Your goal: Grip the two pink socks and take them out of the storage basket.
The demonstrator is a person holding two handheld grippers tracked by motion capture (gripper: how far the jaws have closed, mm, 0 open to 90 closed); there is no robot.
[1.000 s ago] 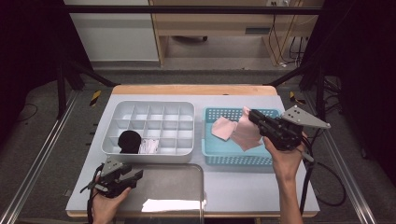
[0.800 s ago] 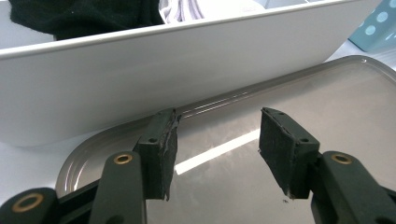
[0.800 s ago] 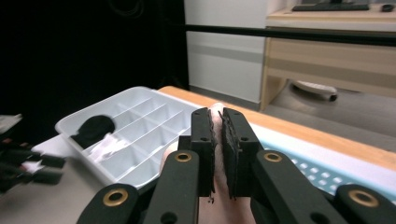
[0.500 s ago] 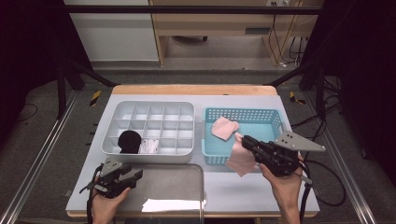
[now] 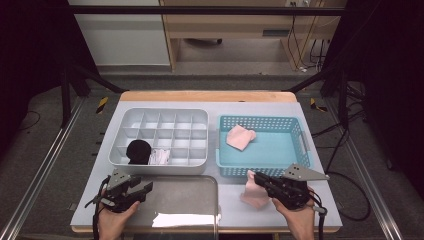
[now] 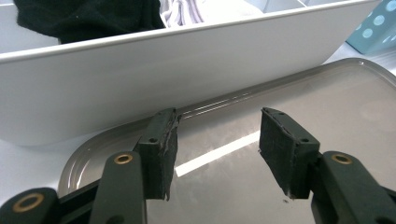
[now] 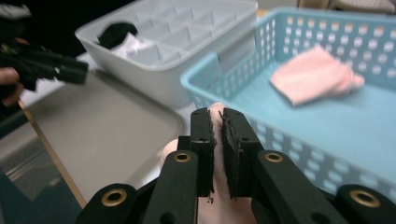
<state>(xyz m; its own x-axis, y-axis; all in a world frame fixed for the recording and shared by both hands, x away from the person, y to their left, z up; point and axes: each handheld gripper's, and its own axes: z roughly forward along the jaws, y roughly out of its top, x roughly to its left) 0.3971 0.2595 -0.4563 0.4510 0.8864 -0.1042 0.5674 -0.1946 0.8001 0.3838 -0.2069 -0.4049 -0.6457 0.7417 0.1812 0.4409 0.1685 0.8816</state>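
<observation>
1. The right gripper [image 5: 257, 181] held a pink cloth [image 5: 254, 194] over a bare strip of table [image 5: 310, 212], just in front of the blue basket [image 5: 260, 171], whose near wall blocked any low move forward.
2. To its left the metal tray [image 5: 185, 200] lay flat and bare, open to pass over.
3. The left gripper [image 5: 142, 190], jaws apart, sat at the tray's left end; the white divided bin [image 6: 140, 88] rose close ahead as a wall.
4. Between bin and basket ran a narrow gap.
5. The basket floor was open beside a second pink cloth [image 5: 240, 137].
</observation>
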